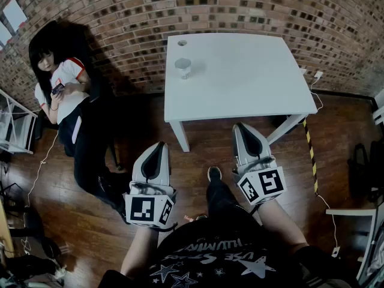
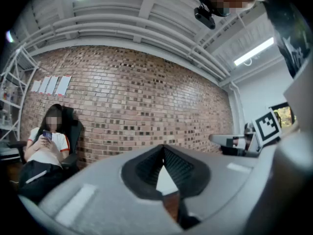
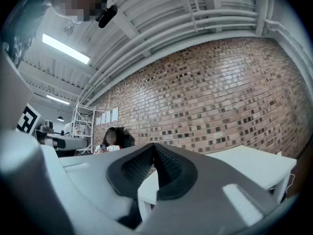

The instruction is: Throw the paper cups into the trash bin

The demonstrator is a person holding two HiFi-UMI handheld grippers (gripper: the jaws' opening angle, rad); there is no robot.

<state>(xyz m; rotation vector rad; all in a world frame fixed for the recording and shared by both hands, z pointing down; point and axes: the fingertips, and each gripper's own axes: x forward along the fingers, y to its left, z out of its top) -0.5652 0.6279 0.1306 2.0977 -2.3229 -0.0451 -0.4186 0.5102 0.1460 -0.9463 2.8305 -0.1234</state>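
Left gripper (image 1: 160,145) and right gripper (image 1: 240,128) hang just short of the table (image 1: 252,71). Both tongs are pressed together on nothing, I'd guess because nothing's in reach. The paper cup (image 1: 183,68) stands on the table's far-left part, well apart from both. There may be a second cup (image 1: 182,42) at the back edge. I can't see a trash bin anywhere.

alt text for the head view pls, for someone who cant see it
The left gripper and right gripper, both shut, point across a wooden floor at a white table with a paper cup standing near its left edge. A person sits at left against a brick wall, holding a phone.
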